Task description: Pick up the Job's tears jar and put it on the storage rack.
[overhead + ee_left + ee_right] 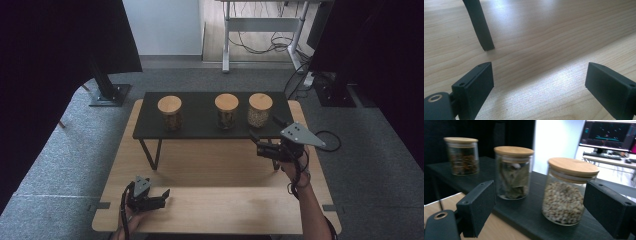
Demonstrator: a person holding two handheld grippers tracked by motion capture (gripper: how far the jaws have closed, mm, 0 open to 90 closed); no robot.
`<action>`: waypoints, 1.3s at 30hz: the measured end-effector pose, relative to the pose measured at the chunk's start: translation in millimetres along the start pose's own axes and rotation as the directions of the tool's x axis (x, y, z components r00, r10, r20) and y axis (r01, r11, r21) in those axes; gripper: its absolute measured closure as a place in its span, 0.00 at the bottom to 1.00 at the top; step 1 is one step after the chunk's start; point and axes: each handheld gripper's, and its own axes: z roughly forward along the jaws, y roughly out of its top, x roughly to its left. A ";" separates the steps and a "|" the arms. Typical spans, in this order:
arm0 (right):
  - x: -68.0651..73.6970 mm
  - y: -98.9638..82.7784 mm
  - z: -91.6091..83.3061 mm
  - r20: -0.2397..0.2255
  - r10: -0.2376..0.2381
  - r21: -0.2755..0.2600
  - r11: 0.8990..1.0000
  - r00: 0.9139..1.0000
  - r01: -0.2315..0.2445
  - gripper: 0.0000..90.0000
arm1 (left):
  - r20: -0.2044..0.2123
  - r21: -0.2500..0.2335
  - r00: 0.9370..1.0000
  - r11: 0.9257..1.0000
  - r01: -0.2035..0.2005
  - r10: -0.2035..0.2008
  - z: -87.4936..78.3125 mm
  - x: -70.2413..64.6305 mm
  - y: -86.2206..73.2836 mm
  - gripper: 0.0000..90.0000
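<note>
Our left gripper [167, 192] released at the table's [220, 210] near-left edge, three jars on the black shelf [200, 125], our right gripper [263, 134] released, nothing grasped, facing the bean jar [260, 110] at the shelf's right end

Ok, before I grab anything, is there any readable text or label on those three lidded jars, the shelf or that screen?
Glass jar of pale beans, jar of dried leaves, jar of dark spices: no labels.
Black shelf: no marking.
Monitor behind: coloured graphics, too blurred to read.
</note>
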 end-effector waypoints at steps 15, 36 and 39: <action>22.0 -31.5 -30.4 -0.037 0.027 -0.038 0.999 0.999 -0.028 0.12 | 0.012 -0.001 1.000 1.000 0.003 -0.003 -0.5 0.4 -0.4 0.09; 26.6 -84.7 -57.3 -0.068 0.136 0.003 0.991 0.988 -0.136 0.12 | 0.004 0.008 1.000 1.000 -0.012 0.012 -0.9 -1.5 -0.7 0.09; 26.3 -94.4 -60.7 -0.068 0.156 0.017 0.988 0.985 -0.156 0.12 | 0.004 0.008 1.000 1.000 -0.015 0.015 -0.9 -1.6 -0.6 0.09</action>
